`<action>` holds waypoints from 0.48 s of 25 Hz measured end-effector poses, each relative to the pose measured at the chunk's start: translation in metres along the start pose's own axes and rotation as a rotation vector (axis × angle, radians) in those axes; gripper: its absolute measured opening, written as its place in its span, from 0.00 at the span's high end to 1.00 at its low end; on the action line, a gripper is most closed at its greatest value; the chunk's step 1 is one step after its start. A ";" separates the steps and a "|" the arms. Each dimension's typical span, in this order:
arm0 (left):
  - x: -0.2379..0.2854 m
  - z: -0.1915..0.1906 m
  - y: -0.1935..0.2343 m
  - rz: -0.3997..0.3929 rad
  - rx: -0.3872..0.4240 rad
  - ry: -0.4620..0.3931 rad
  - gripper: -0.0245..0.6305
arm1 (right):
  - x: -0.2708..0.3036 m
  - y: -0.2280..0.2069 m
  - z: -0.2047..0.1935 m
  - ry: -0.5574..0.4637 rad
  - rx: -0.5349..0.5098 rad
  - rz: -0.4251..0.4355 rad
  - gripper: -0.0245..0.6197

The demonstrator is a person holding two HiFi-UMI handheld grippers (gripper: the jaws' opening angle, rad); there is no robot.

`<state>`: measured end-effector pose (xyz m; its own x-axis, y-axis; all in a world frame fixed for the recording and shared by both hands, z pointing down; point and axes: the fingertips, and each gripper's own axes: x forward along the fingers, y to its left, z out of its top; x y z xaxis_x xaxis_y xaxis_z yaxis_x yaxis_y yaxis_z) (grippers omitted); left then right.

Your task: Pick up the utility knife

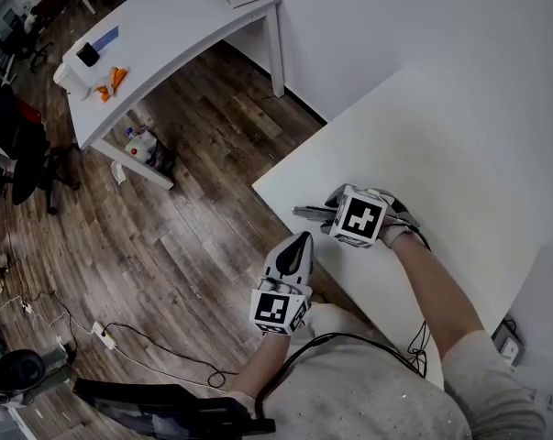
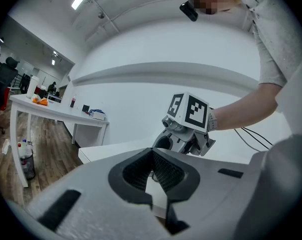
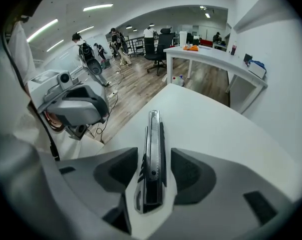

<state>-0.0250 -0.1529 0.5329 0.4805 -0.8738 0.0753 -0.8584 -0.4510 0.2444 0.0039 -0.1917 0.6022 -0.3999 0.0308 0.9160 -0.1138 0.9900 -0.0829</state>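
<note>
**A:** Where's the utility knife [image 3: 152, 159] now?

**B:** It lies flat on the white desk [image 3: 226, 134], near the desk's corner and close to the edge above the wooden floor [image 1: 193, 200]. It runs lengthwise, straight away from the right gripper's camera.

**A:** So it hasn't been picked up?

**B:** No. Its whole length rests on the desk and nothing presses on it.

**A:** How close is the grab?

**B:** Close, I'd say. The right gripper [image 3: 153, 156] is tipped steeply down over the desk with its jaws spread wide. The knife's handle end sits right in the gap between them. There's a strip of bare desk between each dark pad and the knife's sides, so the pads straddle it without touching.

**A:** And the alignment?

**B:** It looks good. The knife is roughly centred in the gap, with the pads facing its two long sides.

**A:** What's the other hand doing?

**B:** The left gripper [image 2: 152, 156] sits just off the desk's edge, held about level and pointing across at the right one. Its jaws are together and hold nothing.

**A:** What's left, then?

**B:** As I read it, the reach and line-up are done. What remains is to close the right jaws on the handle and lift the knife clear of the desk. It's a slim, low body, so the pads may need to sit right down at the desk's surface to catch it.
</note>
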 end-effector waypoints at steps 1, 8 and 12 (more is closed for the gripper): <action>0.000 0.000 0.000 0.001 -0.001 -0.001 0.95 | 0.000 0.000 0.001 0.015 -0.008 0.003 0.64; -0.003 -0.001 0.003 0.017 -0.004 0.000 0.95 | -0.001 0.003 0.002 0.074 -0.035 0.007 0.74; -0.008 -0.002 0.005 0.030 -0.013 -0.001 0.95 | -0.002 0.007 0.004 0.067 -0.033 -0.014 0.76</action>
<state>-0.0331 -0.1477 0.5360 0.4540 -0.8872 0.0817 -0.8702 -0.4219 0.2543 -0.0004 -0.1851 0.5985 -0.3364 0.0250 0.9414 -0.0887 0.9944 -0.0581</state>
